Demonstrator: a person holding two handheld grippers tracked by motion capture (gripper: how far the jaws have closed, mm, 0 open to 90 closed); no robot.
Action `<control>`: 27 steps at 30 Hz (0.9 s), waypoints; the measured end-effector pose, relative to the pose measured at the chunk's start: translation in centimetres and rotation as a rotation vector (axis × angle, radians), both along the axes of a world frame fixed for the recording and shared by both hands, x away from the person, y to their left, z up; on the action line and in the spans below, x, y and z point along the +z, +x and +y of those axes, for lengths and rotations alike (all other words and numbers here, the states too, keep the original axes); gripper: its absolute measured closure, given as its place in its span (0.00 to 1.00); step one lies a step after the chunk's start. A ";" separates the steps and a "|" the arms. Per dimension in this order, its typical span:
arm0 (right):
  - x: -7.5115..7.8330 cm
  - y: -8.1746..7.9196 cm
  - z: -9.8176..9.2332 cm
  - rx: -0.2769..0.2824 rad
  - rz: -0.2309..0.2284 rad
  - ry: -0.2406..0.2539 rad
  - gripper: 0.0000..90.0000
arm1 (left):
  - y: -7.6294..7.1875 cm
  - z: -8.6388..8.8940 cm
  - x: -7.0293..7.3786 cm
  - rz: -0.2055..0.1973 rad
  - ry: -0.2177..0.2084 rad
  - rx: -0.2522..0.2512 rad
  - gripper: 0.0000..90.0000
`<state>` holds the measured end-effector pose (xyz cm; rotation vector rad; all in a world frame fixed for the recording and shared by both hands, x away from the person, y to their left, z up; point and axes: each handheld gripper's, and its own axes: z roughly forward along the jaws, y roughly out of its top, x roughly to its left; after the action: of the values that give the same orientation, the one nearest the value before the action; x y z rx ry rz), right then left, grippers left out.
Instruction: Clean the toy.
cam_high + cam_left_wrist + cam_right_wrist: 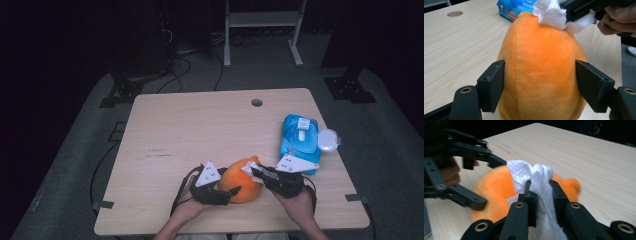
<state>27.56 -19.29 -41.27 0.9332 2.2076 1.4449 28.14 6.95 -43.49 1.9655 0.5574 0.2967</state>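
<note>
An orange plush toy point(239, 189) lies on the wooden table point(200, 125) near its front edge. My left gripper point(231, 193) holds it from the left; in the left gripper view both jaws press into the sides of the orange plush toy point(541, 65). My right gripper point(541, 187) is shut on a crumpled white wipe point(534, 173), which rests against the top of the toy. From the left gripper view the wipe point(550, 12) sits on the toy's far end with the right gripper point(579, 11) behind it. A hand holds each gripper.
A blue pack of wet wipes point(299, 140) lies at the table's right edge, with a round white lid point(328, 140) beside it. A cable hole point(257, 102) is in the far part of the table. Cables and a metal stand are on the floor beyond.
</note>
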 end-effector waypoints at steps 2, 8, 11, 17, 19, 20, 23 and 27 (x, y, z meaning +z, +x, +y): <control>0.0 -0.3 0.4 0.008 -0.008 -0.001 0.87 | 0.1 -0.1 0.3 -0.002 -0.001 0.016 0.19; 0.0 -1.4 2.6 0.122 -0.035 -0.007 0.87 | -0.2 0.1 0.2 -0.042 0.057 -0.001 0.32; -0.3 -0.3 1.0 0.054 -0.010 0.026 0.87 | -0.2 0.6 -0.1 -0.038 0.056 -0.001 0.37; -1.0 0.2 0.1 0.006 0.037 0.052 0.87 | 0.3 0.6 0.3 0.031 -0.008 0.018 0.17; -0.8 -0.4 0.9 0.047 0.036 0.078 0.87 | 0.5 0.4 0.3 0.047 -0.032 0.014 0.12; -0.6 -0.8 1.5 0.077 0.027 0.078 0.87 | 0.5 0.4 0.3 0.045 -0.022 0.010 0.12; -0.2 -1.3 2.3 0.102 -0.022 0.027 0.87 | 0.1 0.4 -0.1 0.008 -0.002 0.002 0.27; -0.7 0.1 0.5 0.025 -0.001 0.049 0.87 | -0.1 0.4 -0.1 -0.006 0.010 -0.001 0.33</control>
<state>27.63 -18.76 -42.00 0.9231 2.2003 1.5168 28.03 7.37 -43.60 1.9743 0.5523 0.3051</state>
